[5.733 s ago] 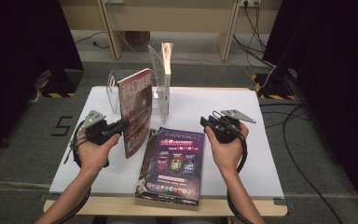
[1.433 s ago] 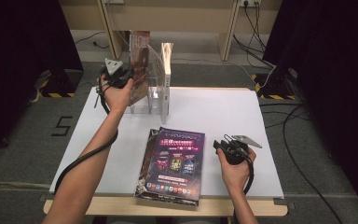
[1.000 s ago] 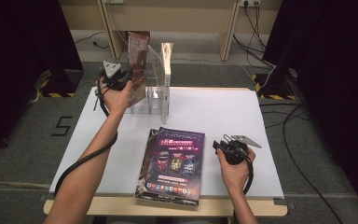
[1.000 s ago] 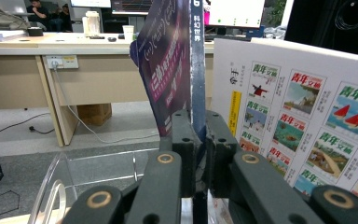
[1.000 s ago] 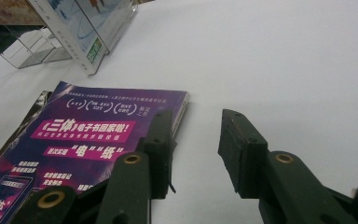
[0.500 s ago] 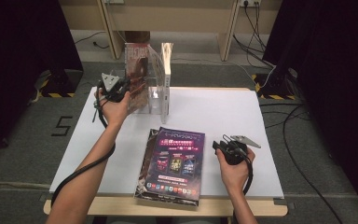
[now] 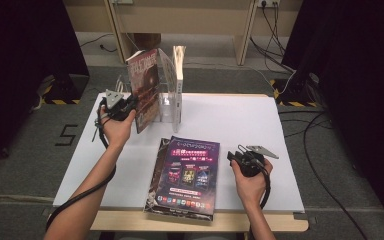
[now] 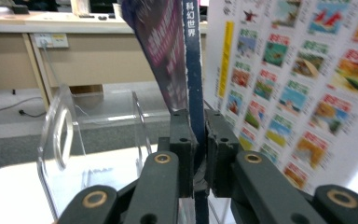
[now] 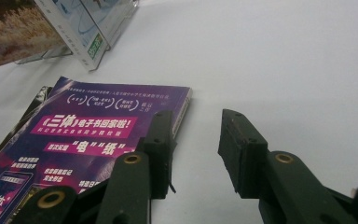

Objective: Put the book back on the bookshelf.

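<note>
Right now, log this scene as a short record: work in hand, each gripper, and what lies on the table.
work: standing a magazine in the clear acrylic rack
left gripper: shut on the magazine's spine, beside the rack
right gripper: open, holds nothing, low over the white table
flat on table: purple magazine on top of another
already in rack: thin white booklet

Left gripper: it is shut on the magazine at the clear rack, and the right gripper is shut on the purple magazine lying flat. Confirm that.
Not quite. The right gripper is open, its jaws apart over bare table beside the purple magazine, as the right gripper view shows. The left gripper is indeed shut on the magazine at the clear rack.
</note>
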{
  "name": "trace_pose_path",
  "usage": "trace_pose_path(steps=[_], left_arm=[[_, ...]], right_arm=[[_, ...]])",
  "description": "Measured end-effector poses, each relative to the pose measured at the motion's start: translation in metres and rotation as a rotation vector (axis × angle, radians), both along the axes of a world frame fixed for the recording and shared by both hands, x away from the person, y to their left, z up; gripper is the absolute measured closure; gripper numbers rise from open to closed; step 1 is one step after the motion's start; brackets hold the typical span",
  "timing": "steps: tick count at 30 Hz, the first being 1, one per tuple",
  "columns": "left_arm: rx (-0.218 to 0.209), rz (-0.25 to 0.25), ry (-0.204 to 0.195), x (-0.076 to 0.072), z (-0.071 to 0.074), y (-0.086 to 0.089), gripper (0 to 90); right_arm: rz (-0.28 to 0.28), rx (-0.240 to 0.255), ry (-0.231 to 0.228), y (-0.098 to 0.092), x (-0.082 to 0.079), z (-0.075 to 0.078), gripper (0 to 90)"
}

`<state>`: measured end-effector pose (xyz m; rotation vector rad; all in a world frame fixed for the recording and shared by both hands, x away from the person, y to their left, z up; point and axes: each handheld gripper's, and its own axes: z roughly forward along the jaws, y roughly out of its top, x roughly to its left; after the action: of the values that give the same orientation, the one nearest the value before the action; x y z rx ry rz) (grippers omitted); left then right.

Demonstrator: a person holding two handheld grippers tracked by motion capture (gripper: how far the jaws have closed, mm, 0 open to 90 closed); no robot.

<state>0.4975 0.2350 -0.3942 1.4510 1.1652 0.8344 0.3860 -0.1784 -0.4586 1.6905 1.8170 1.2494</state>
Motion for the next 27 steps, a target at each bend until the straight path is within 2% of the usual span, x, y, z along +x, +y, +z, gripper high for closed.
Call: trace_pose_path(steps=[2,9,11,13,14,16,19,23,27], left_arm=[[-0.007,-0.018,0.02,-0.006,-0.002,-0.001,82.5],[0.036,-0.063,0.056,-0.022,-0.015,0.0,79.3],[0.032,-0.063,0.036,-0.025,-0.017,0.001,73.8],[0.01,-0.062,0.021,-0.025,-0.016,0.003,70.0],[0.003,-0.05,0.005,-0.026,-0.014,0.004,69.4],[-0.003,-0.036,0.005,-0.028,-0.009,0.005,66.2],[-0.026,-0.027,-0.008,-0.028,-0.004,0.009,69.3],[-0.041,-0.043,-0.037,-0.025,0.007,0.008,73.6],[-0.058,-0.051,-0.052,-0.021,0.023,0.003,73.7]], right_arm=[[0.002,-0.002,-0.001,0.0,0.0,0.0,65.0],[0.006,-0.006,-0.003,0.0,0.0,-0.001,64.9],[0.005,-0.007,-0.003,0.0,0.0,-0.001,64.9],[0.001,-0.006,0.002,0.001,0.0,-0.002,64.9],[0.002,-0.005,0.007,0.001,0.0,-0.002,64.8],[0.004,-0.006,0.008,0.002,0.0,-0.002,64.8],[0.009,-0.01,0.008,0.002,0.001,-0.003,64.6],[0.009,-0.008,0.019,0.002,0.001,-0.004,64.3],[0.009,-0.008,0.025,0.002,0.001,-0.004,64.0]])
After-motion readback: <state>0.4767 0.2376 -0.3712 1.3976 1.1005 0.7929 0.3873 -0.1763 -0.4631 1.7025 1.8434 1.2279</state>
